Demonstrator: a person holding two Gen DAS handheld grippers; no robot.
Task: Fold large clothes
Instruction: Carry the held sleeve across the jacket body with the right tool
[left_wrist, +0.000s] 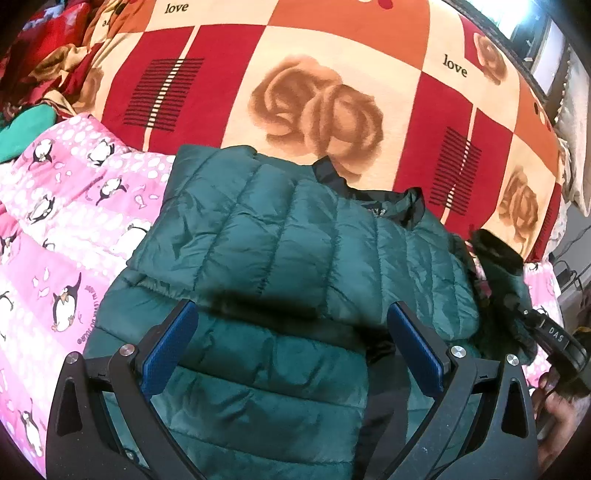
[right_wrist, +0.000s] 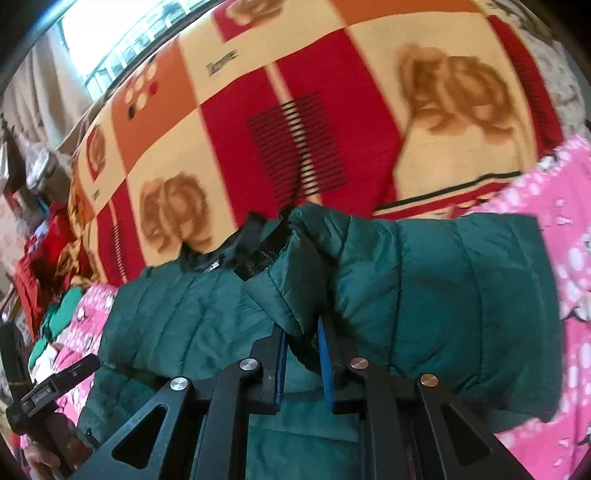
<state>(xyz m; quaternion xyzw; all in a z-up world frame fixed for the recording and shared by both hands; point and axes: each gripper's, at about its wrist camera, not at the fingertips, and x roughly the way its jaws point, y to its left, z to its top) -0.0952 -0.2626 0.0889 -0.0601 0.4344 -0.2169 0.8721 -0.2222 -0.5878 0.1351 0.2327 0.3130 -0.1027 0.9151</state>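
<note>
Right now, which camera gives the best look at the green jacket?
The left wrist view: the green jacket lies sharp and mostly unblocked, sleeve folded across, collar visible. The right wrist view shows it blurred, with the right gripper pinching a fold in front.

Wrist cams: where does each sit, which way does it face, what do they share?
Left wrist: on the left claw, angled down at the green puffer jacket; own open fingers show, plus the other hand.
Right wrist: on the right claw, angled down, shut on a jacket fold; other hand at lower left.
Shared: jacket, rose blanket, pink penguin quilt.
</note>
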